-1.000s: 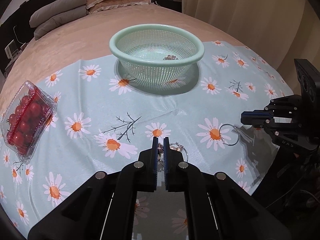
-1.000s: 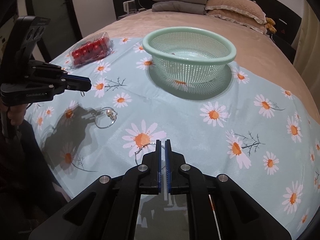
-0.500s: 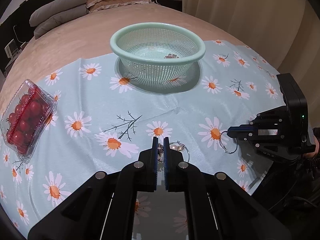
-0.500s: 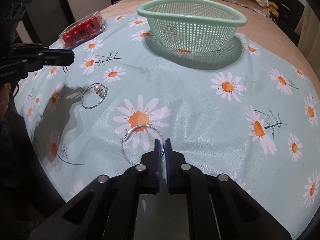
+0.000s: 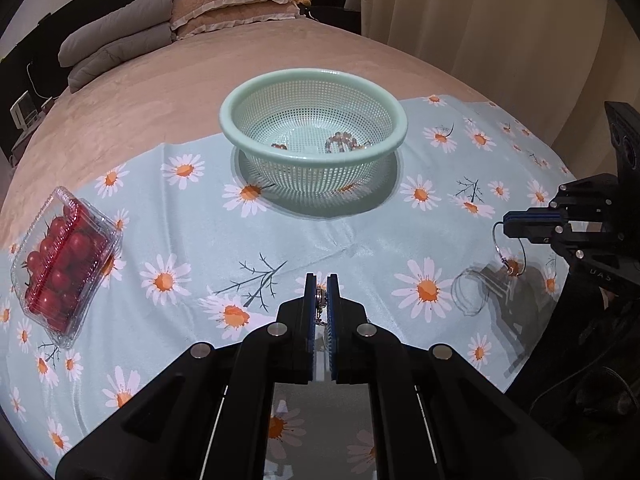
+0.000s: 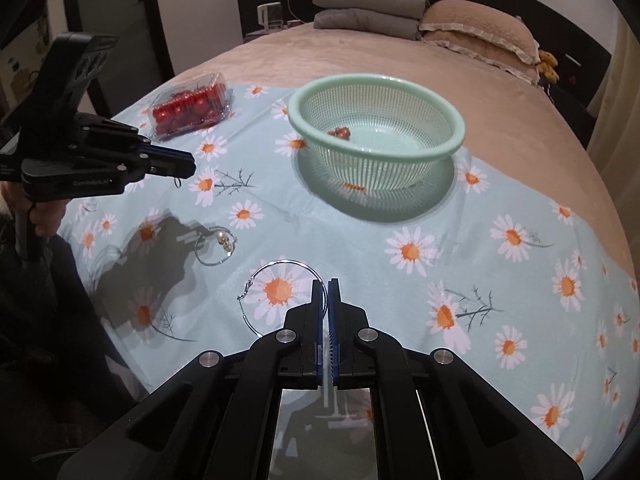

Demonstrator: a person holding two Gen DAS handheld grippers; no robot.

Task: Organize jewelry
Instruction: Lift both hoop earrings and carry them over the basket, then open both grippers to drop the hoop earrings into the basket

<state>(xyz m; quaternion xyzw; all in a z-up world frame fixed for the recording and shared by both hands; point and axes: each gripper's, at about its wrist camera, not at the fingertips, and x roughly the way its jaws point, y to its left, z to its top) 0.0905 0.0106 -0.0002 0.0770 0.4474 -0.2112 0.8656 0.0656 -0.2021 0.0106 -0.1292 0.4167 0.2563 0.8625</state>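
My left gripper [image 5: 321, 280] is shut on a small dangling earring [image 5: 319, 300], lifted above the daisy cloth; it shows in the right wrist view [image 6: 188, 164] with the piece hanging below its tip. My right gripper [image 6: 327, 284] is shut on a thin silver hoop earring [image 6: 264, 280] and holds it off the cloth; the hoop hangs from that gripper in the left wrist view [image 5: 508, 256]. A hoop earring with a pearl [image 6: 218, 246] lies on the cloth. The mint green colander [image 5: 314, 120] holds beaded jewelry [image 5: 340, 142].
A clear box of cherry tomatoes [image 5: 60, 260] sits at the cloth's left edge. The daisy cloth [image 5: 280, 240] covers the foot of a tan bed, with pillows [image 5: 224, 8] at the far end. A curtain [image 5: 500, 20] hangs at the right.
My right gripper has risen, lifting the silver hoop off the cloth. My left gripper has risen with its small earring, leaving the pearl hoop lying on the cloth.
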